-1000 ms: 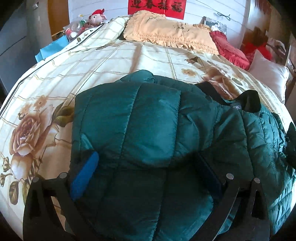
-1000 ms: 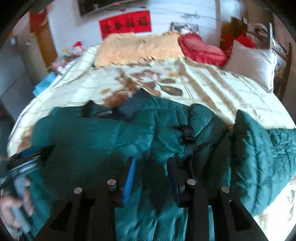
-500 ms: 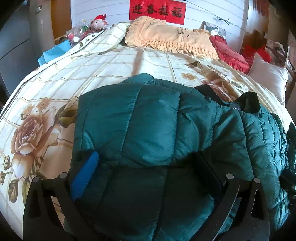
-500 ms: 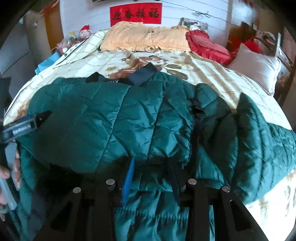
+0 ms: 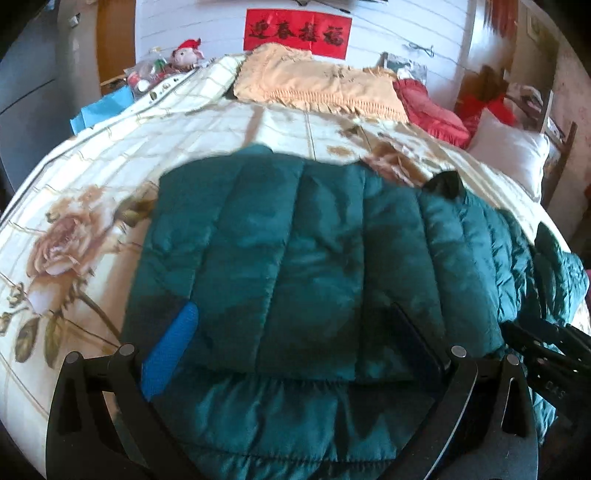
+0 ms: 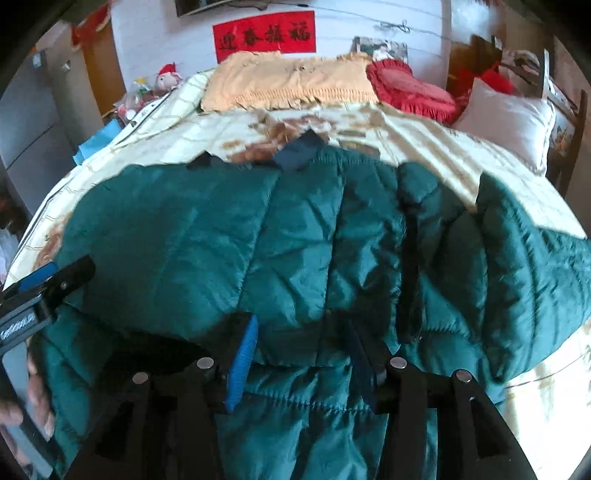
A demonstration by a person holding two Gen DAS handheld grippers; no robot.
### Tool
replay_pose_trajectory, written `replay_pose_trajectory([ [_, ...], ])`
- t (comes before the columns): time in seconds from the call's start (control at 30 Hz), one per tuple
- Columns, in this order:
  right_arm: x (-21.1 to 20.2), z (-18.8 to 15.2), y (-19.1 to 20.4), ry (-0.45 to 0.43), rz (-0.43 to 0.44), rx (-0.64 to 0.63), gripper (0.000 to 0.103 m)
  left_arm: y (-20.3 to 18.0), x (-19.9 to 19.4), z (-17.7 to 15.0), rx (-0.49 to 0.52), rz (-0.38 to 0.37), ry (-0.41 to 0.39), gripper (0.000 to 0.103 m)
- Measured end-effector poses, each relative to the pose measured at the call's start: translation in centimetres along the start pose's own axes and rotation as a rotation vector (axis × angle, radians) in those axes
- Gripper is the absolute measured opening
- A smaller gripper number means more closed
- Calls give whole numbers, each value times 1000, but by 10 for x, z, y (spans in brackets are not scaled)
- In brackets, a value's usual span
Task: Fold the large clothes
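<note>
Right wrist: claw (image 6: 301,354) angled over jacket (image 6: 295,243)

One green jacket (image 5: 295,258), two grippers — left (image 5: 295,339), right (image 6: 299,354) — one bedspread (image 5: 207,136), one white pillow (image 6: 506,122)

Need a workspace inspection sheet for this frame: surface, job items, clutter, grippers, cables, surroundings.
Surface: floral bedspread on the bed.
Job's things: green puffer jacket, upper layer folded over lower.
Clutter: tan fringed pillow, red cushion, white pillow, plush toy.
Grippers: left gripper jaws wide, straddling the fold edge; right gripper jaws opening, fold edge between them, not pinched.
Cables: thin wire along the wall.
Surroundings: red banner on a white wall.
</note>
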State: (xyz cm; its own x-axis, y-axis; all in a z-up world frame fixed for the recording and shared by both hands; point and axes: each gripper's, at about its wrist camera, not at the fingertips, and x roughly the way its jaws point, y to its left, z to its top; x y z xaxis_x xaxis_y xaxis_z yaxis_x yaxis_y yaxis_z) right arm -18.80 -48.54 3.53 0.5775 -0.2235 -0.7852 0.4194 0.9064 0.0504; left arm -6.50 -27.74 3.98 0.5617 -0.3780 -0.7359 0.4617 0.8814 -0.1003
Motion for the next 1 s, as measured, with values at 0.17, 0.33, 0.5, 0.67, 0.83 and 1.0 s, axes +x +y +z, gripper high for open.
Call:
replay_pose_trajectory([
  [0.17,7,-3,1,-11,-9,-1,47,0,10,-4,-10,-6,13,102],
  [0.33,-13,-5,-2,-32,22,34,47,0,12,-6,-8,-8,13,102],
  [0.5,-7,-15,1,2,-22,-4,47,-2,13,-8,0,-4,12,103],
  [0.67,-15,-13,-6,13,25,34,47,-3,7,-7,11,10,12,102],
  [0.83,-63,-12,-32,-45,56,72,53,-13,-28,3,-35,-75,-30,102],
  [1.0,-104,-15,-83,-107,-17,96,74,-36,-48,10,-8,-126,-55,102],
])
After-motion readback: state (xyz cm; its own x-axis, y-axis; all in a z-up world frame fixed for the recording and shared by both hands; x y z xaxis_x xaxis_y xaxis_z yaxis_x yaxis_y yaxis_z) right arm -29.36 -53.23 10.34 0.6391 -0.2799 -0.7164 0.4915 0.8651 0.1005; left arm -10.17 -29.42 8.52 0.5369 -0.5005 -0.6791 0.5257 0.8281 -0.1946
